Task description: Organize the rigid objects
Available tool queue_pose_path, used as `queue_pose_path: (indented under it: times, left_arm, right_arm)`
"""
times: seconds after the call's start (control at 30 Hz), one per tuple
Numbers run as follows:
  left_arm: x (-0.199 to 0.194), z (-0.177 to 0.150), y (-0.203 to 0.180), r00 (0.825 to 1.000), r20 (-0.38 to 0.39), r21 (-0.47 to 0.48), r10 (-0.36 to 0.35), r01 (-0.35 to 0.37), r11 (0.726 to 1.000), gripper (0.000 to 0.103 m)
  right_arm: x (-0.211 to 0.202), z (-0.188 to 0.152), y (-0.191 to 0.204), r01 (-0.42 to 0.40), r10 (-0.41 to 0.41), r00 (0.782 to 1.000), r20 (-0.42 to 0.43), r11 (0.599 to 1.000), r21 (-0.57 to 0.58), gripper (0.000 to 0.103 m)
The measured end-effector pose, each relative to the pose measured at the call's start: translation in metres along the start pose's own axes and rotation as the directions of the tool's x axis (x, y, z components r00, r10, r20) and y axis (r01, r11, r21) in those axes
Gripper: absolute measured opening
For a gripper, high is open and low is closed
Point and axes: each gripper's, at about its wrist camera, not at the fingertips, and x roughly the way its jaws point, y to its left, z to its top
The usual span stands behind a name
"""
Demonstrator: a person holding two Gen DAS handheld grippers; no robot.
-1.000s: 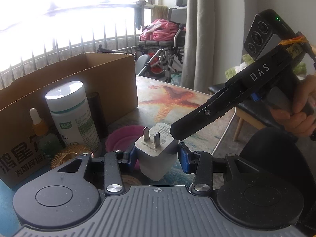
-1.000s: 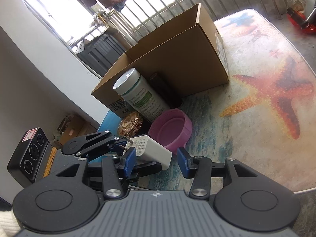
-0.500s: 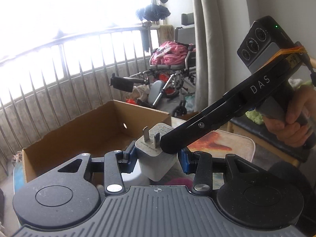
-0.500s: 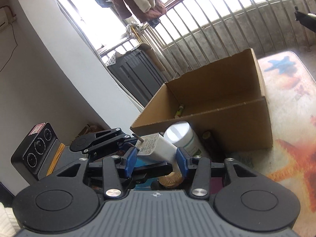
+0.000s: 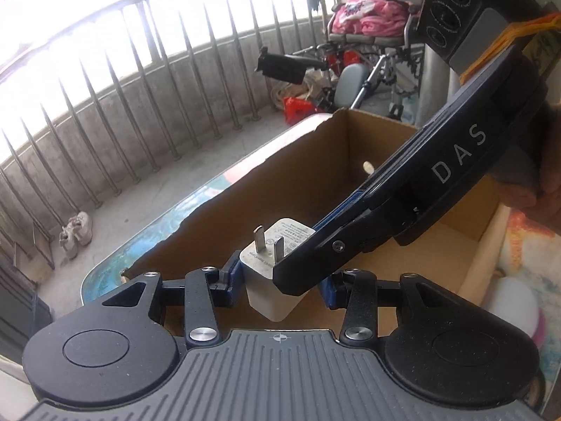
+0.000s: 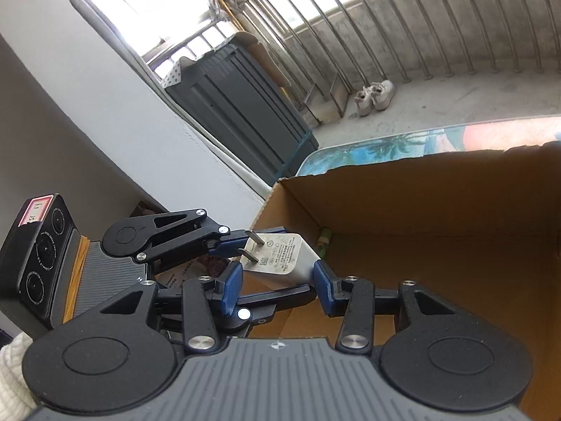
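Observation:
A white charger plug (image 5: 266, 280) with two metal prongs hangs over the open cardboard box (image 5: 298, 175). My left gripper (image 5: 278, 286) is shut on its body, blue pads on both sides. My right gripper (image 5: 301, 245) comes in from the right, held by a hand, and clamps the same plug. In the right wrist view the charger plug (image 6: 280, 256) sits between the pads of my right gripper (image 6: 277, 279), with the left gripper (image 6: 266, 266) holding it from the left. The cardboard box (image 6: 420, 193) lies below and ahead.
Inside the box lie a small cream item (image 5: 368, 167) and a green item (image 6: 324, 238). A white bottle cap (image 5: 512, 301) shows right of the box. The box stands on a printed table (image 6: 368, 147). Beyond are a balcony railing, shoes (image 6: 375, 96), a grey cabinet (image 6: 238, 105) and a wheelchair (image 5: 368, 35).
Both grippers have risen and carried the charger from above the bottle and pink bowl to over the open box. Both grips look unchanged.

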Motion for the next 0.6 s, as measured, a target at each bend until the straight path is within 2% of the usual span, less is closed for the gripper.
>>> queue_pose_path:
  times: [0.1, 0.2, 0.37, 0.47, 0.53, 0.6]
  left_arm:
    - [0.025, -0.009, 0.018, 0.998, -0.065, 0.015, -0.003, 0.004, 1.000, 0.042]
    - [0.042, -0.013, 0.026, 0.993, -0.118, 0.081, 0.012, -0.002, 0.997, 0.042]
    - [0.064, -0.002, 0.038, 0.970, -0.241, 0.154, 0.035, 0.003, 0.988, 0.042]
    - [0.070, 0.000, 0.037, 0.961, -0.268, 0.201, 0.071, -0.017, 0.980, 0.042]
    - [0.074, 0.001, 0.039, 0.949, -0.305, 0.194, 0.074, -0.014, 0.981, 0.043]
    - [0.075, 0.003, 0.040, 0.947, -0.310, 0.223, 0.088, -0.018, 0.975, 0.044]
  right_arm:
    - [0.034, 0.010, -0.008, 0.050, -0.050, 0.997, -0.052, 0.999, 0.006, 0.048]
    - [0.056, 0.018, -0.017, 0.077, -0.075, 0.993, -0.093, 0.997, 0.023, 0.048]
    - [0.079, 0.028, -0.023, 0.103, -0.096, 0.987, -0.131, 0.993, 0.048, 0.048]
    - [0.083, 0.032, -0.034, 0.086, -0.074, 0.989, -0.125, 0.992, 0.093, 0.047]
    - [0.087, 0.032, -0.041, 0.079, -0.063, 0.990, -0.130, 0.989, 0.127, 0.046]
    - [0.094, 0.033, -0.047, 0.084, -0.063, 0.989, -0.132, 0.983, 0.163, 0.045]
